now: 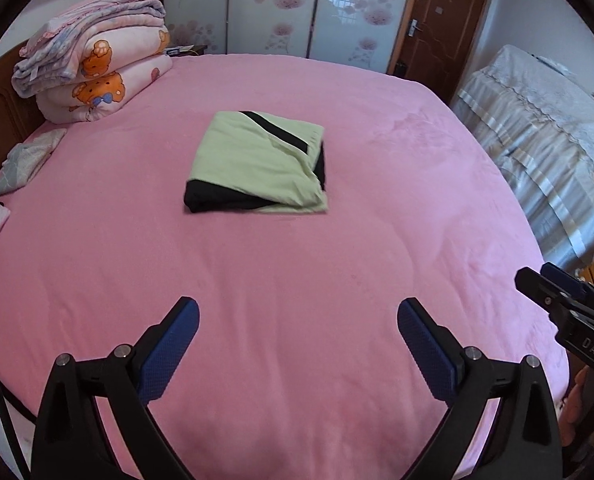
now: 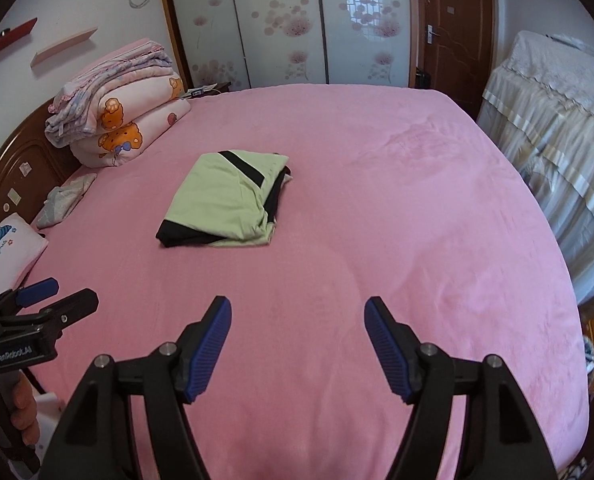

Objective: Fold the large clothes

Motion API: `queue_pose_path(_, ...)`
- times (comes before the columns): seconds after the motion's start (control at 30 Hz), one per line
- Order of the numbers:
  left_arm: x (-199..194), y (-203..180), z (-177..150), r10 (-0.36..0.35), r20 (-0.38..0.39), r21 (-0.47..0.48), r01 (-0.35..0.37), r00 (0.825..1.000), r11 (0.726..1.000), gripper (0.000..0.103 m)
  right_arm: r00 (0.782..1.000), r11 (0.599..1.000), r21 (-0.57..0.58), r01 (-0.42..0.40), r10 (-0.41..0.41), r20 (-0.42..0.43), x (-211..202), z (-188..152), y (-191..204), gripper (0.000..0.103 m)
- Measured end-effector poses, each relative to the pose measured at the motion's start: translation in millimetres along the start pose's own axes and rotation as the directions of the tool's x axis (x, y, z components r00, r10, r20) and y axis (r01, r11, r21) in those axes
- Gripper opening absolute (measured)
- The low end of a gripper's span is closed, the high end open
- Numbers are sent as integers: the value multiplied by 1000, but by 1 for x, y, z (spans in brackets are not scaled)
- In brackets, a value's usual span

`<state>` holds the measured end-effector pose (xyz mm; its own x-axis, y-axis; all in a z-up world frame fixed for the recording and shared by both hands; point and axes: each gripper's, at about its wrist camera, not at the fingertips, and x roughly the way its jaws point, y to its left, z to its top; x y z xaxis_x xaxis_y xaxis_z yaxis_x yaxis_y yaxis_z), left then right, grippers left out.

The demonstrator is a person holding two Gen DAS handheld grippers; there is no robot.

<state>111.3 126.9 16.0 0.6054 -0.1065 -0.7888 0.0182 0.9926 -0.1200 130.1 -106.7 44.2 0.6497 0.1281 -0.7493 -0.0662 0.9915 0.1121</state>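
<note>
Two pairs of tongs hang above the near part of a pink bed (image 1: 297, 264), and we hold one in each hand. Our left tongs (image 1: 298, 320) stand spread wide, blue pads (image 1: 169, 354) facing each other with only bare pink cover between them. Our right tongs (image 2: 298, 318) are parted too, though less widely, and nothing sits between their pads either. Each pair shows at the edge of the other's view: the right tongs at the right edge of the left wrist view, the left tongs (image 2: 57, 294) at the left edge of the right wrist view, with part of the hand (image 2: 23, 404) that grips their handle below them.

Well ahead of both pairs, near the middle of the bed, lies the folded garment (image 1: 257, 164), a compact pale green and black bundle with a black band across its top and black cloth showing along its near left edge. Neither pair touches it.

At the far left corner of the bed a stack of folded quilts (image 1: 97, 68) rests against the wooden headboard (image 2: 17, 160). A white pillow (image 2: 11, 252) lies at the left edge.
</note>
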Motion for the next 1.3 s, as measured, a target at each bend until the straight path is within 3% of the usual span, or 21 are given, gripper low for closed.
queue_pose_path(0.17, -28, -22, -48, -13, 24, -1, 13, 1000, 1000, 99, 1000, 999, 51, 19, -19, 3, -27, -49, -18, 69)
queue_pose_path(0.3, -41, -35, -75, 52, 55, 16, -53, 997, 998, 99, 1000, 996, 87, 11, -13, 15, -49, -81, -25, 69)
queue_pose_path(0.57, -64, -63, -120, 79, 101, 16, -81, 992, 997, 99, 999, 987, 163, 5, -12, 39, -74, -119, -31, 70)
queue_pose_path(0.73, -61, -71, -128, 61, 64, 14, -62, 996, 998, 99, 999, 990, 137, 26, -31, 34, -74, -128, -25, 70)
queue_pose_path(0.97, -58, -77, -132, 86, 61, 25, -88, 994, 996, 99, 995, 994, 79, 70, -75, 59, -75, -132, -12, 70)
queue_pose_path(1.3, -53, -76, -127, 91, 49, 20, -92, 995, 996, 99, 994, 993, 79, 83, -88, 57, -71, -134, -10, 70)
